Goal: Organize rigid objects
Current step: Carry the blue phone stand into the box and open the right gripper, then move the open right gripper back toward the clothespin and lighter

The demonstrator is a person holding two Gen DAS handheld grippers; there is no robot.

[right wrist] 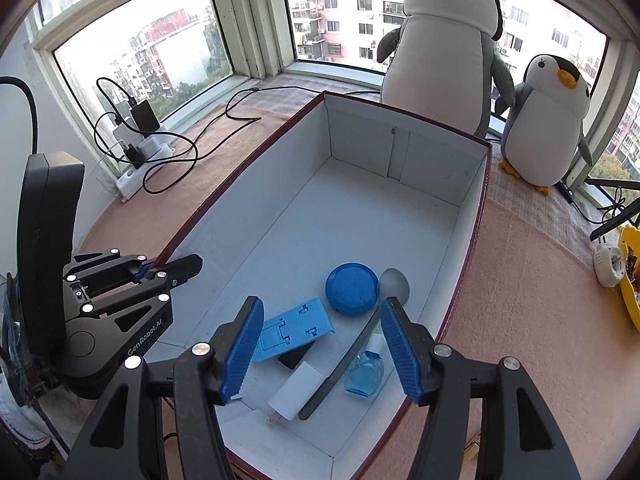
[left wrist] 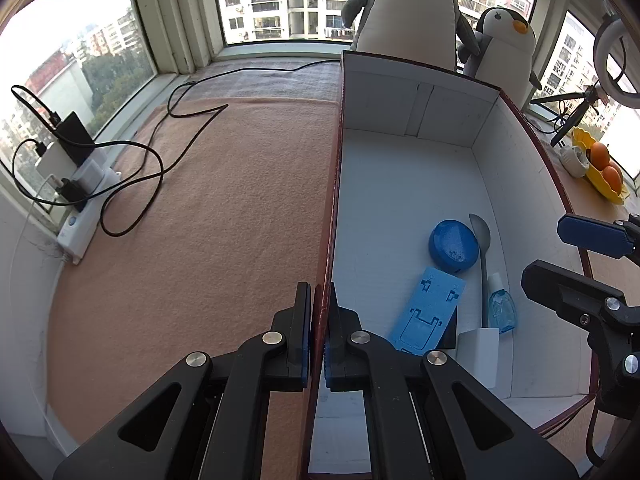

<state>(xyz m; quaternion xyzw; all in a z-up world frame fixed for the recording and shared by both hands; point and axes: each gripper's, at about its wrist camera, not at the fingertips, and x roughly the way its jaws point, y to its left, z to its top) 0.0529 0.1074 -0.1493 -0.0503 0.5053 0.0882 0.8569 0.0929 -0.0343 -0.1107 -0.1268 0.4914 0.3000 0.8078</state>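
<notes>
Right wrist view looks down into the box [right wrist: 468, 216], where the rigid things lie bunched at the near end: a blue disc [right wrist: 351, 289], a grey spoon [right wrist: 394, 282] touching it, a blue stand [right wrist: 292, 330] over a black block [right wrist: 296, 358], a white plug [right wrist: 296, 394] and a small blue bottle [right wrist: 365, 376] beside the spoon's handle. The right gripper [right wrist: 322, 354] hangs above them with its jaws apart and nothing between the pads (the plug and the handle show through the gap). The left gripper [left wrist: 319, 336] is clamped on the box's left wall [left wrist: 326, 264], one finger inside, one outside. Outside the box lie a pink blanket [left wrist: 192, 240], a power strip [left wrist: 86, 216] with black cables [left wrist: 160, 168], two plush penguins [right wrist: 444, 60] behind the far wall, and a yellow dish [left wrist: 600, 176] with oranges to the right.
</notes>
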